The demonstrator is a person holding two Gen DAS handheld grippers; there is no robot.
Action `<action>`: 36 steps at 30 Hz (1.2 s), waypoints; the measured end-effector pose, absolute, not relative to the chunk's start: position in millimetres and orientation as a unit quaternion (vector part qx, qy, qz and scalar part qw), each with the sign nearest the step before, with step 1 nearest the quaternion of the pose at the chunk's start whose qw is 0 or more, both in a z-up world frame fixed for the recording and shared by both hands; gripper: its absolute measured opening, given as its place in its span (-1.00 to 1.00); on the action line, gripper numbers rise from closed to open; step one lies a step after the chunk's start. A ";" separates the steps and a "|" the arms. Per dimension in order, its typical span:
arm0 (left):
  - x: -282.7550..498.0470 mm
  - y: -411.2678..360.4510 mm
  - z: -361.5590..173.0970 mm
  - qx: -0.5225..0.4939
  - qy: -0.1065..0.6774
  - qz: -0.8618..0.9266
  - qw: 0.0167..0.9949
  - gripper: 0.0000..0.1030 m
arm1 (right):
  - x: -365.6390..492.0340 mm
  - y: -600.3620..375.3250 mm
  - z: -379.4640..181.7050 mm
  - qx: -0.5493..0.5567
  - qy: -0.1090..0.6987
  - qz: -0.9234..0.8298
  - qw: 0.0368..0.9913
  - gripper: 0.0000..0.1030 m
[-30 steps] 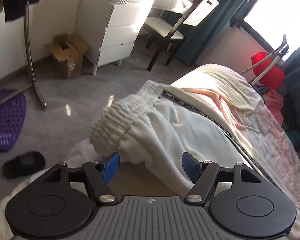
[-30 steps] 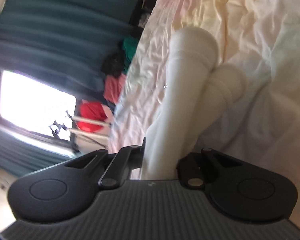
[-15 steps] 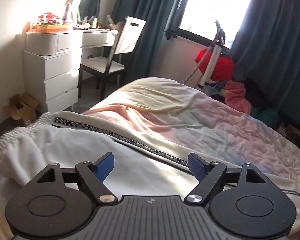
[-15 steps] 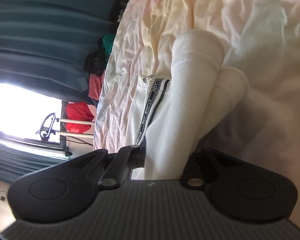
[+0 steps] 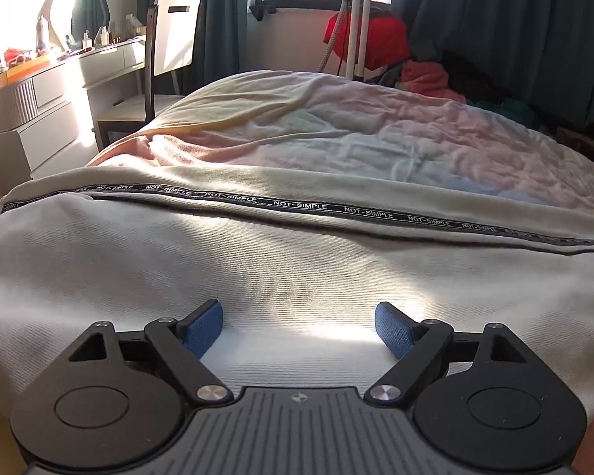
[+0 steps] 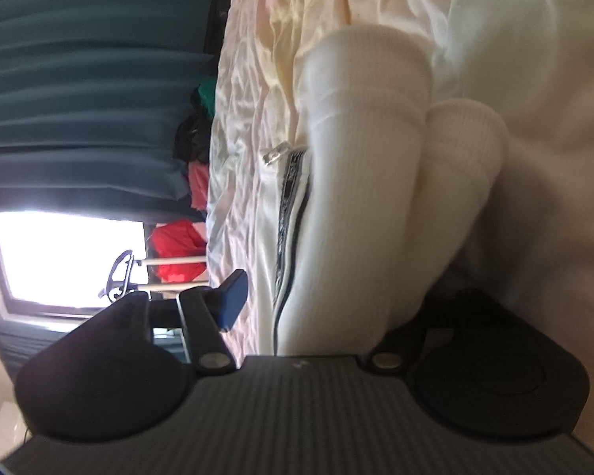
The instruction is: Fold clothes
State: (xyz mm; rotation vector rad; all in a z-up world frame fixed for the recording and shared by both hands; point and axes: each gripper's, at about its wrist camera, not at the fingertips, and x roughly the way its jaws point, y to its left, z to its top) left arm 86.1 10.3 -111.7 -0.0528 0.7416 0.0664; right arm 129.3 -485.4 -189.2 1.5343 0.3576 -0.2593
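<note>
White sweatpants [image 5: 257,261] with a black "NOT-SIMPLE" side stripe [image 5: 320,206] lie across the bed. My left gripper [image 5: 299,326] is open and empty, its blue pads just above the flat fabric. In the right wrist view the two ribbed leg cuffs [image 6: 360,126] lie side by side. My right gripper [image 6: 328,297] is open around the leg near the cuffs; its left pad [image 6: 231,297] stands clear of the cloth and the right finger is hidden behind the fabric.
The bed has a pale pastel quilt [image 5: 376,134]. A white chair [image 5: 170,39] and dresser [image 5: 39,99] stand to the left. A garment steamer [image 5: 356,19] and a pile of red and dark clothes [image 5: 423,75] sit by the window and teal curtains [image 6: 91,79].
My right gripper has opened and let go of the pant leg. My left gripper has swung from the waistband end and floor toward the middle of the pants, staying open.
</note>
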 end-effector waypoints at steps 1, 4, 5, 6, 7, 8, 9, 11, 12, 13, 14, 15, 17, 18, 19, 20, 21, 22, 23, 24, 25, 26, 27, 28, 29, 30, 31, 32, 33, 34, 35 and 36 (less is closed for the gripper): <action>86.5 10.0 -111.5 -0.027 0.363 0.033 0.931 0.71 | 132.2 -485.5 -188.8 0.681 0.158 -0.117 0.705 0.24; 87.2 7.5 -111.1 -0.019 0.365 0.030 0.930 0.81 | 140.9 -485.8 -187.5 0.659 0.150 -0.118 0.727 0.27; 87.3 6.4 -111.1 -0.015 0.366 0.030 0.930 0.82 | 142.9 -486.0 -185.2 0.650 0.149 -0.116 0.737 0.27; 87.4 4.7 -111.7 -0.009 0.366 0.030 0.930 0.83 | 144.7 -486.3 -182.2 0.639 0.147 -0.113 0.747 0.27; 86.9 2.8 -111.1 -0.002 0.367 0.030 0.930 0.84 | 146.4 -486.6 -179.2 0.628 0.146 -0.111 0.756 0.27; 86.9 1.1 -111.5 0.002 0.367 0.030 0.930 0.85 | 146.6 -486.9 -177.5 0.623 0.142 -0.107 0.762 0.28; 86.8 -0.4 -112.0 0.007 0.367 0.031 0.930 0.85 | 145.4 -487.7 -178.0 0.625 0.140 -0.103 0.761 0.27; 87.5 -1.1 -112.6 0.008 0.368 0.030 0.929 0.86 | 142.5 -490.0 -181.6 0.635 0.141 -0.101 0.753 0.27; 87.6 -0.6 -112.4 0.007 0.369 0.030 0.929 0.86 | 141.0 -491.5 -184.4 0.640 0.146 -0.103 0.747 0.25; 87.7 -0.3 -112.2 0.006 0.370 0.030 0.929 0.86 | 139.7 -493.3 -188.0 0.643 0.158 -0.105 0.742 0.19; 87.8 -0.2 -112.2 0.006 0.370 0.030 0.929 0.86 | 138.8 -494.5 -189.1 0.642 0.164 -0.103 0.742 0.18; 87.9 -0.1 -112.2 0.006 0.370 0.030 0.929 0.86 | 137.9 -495.5 -189.3 0.640 0.167 -0.098 0.744 0.18; 88.2 0.1 -112.1 0.006 0.370 0.029 0.928 0.87 | 136.1 -497.6 -189.7 0.635 0.173 -0.090 0.747 0.19; 88.3 -0.3 -112.1 0.007 0.370 0.029 0.928 0.87 | 136.0 -496.5 -186.9 0.624 0.179 -0.095 0.755 0.18; 88.5 -0.7 -112.1 0.007 0.370 0.029 0.928 0.87 | 136.2 -494.7 -183.1 0.608 0.185 -0.105 0.765 0.11; 88.6 -1.0 -112.5 0.009 0.370 0.028 0.929 0.88 | 136.3 -491.7 -179.1 0.591 0.192 -0.119 0.774 -0.02; 88.8 -1.2 -112.8 0.011 0.369 0.027 0.929 0.88 | 136.9 -488.3 -174.9 0.572 0.200 -0.134 0.784 -0.10; 88.8 -1.5 -113.3 0.013 0.370 0.027 0.929 0.89 | 137.7 -485.0 -170.6 0.551 0.208 -0.150 0.794 -0.39; 89.0 -1.9 -113.7 0.016 0.370 0.027 0.929 0.90 | 138.2 -481.7 -166.6 0.529 0.217 -0.165 0.804 -0.61; 89.3 -2.9 -114.1 0.022 0.372 0.027 0.927 0.90 | 138.4 -478.2 -162.1 0.508 0.221 -0.173 0.814 -0.63; 89.7 -3.9 -114.4 0.028 0.374 0.026 0.926 0.91 | 138.3 -474.3 -156.5 0.486 0.223 -0.179 0.826 -0.66; 90.2 -4.2 -114.8 0.032 0.376 0.026 0.926 0.91 | 138.0 -470.3 -150.5 0.463 0.224 -0.185 0.838 -0.67; 90.7 -4.3 -115.1 0.036 0.378 0.026 0.925 0.93 | 137.2 -464.9 -142.9 0.433 0.224 -0.190 0.852 -0.67; 91.1 -3.6 -115.4 0.035 0.379 0.025 0.924 0.93 | 136.2 -459.1 -134.7 0.402 0.222 -0.195 0.867 -0.68; 91.5 -3.1 -115.7 0.035 0.380 0.025 0.924 0.93 | 138.0 -453.0 -126.8 0.369 0.219 -0.199 0.881 -0.69; 91.8 -3.2 -115.7 0.037 0.381 0.025 0.923 0.93 | 135.6 -447.5 -119.5 0.340 0.215 -0.204 0.892 -0.69; 92.0 -2.9 -115.6 0.038 0.382 0.025 0.923 0.93 | 134.0 -439.6 -110.1 0.313 0.210 -0.210 0.902 -0.69; 92.1 -2.7 -115.2 0.037 0.383 0.024 0.923 0.93 | 134.1 -434.7 -102.5 0.287 0.204 -0.215 0.911 -0.70; 92.3 -1.9 -114.4 0.036 0.383 0.023 0.923 0.93 | 135.3 -427.9 -94.1 0.254 0.196 -0.221 0.921 -0.70; 92.5 -1.0 -113.6 0.034 0.384 0.021 0.922 0.93 | 136.8 -419.8 -85.1 0.219 0.188 -0.228 0.930 -0.70; 92.8 0.9 -112.2 0.029 0.385 0.020 0.922 0.93 | 139.2 -407.5 -75.6 0.181 0.178 -0.234 0.939 -0.70; 92.8 3.3 -110.1 0.022 0.386 0.018 0.922 0.93 | 141.4 -391.6 -64.3 0.139 0.164 -0.234 0.948 -0.70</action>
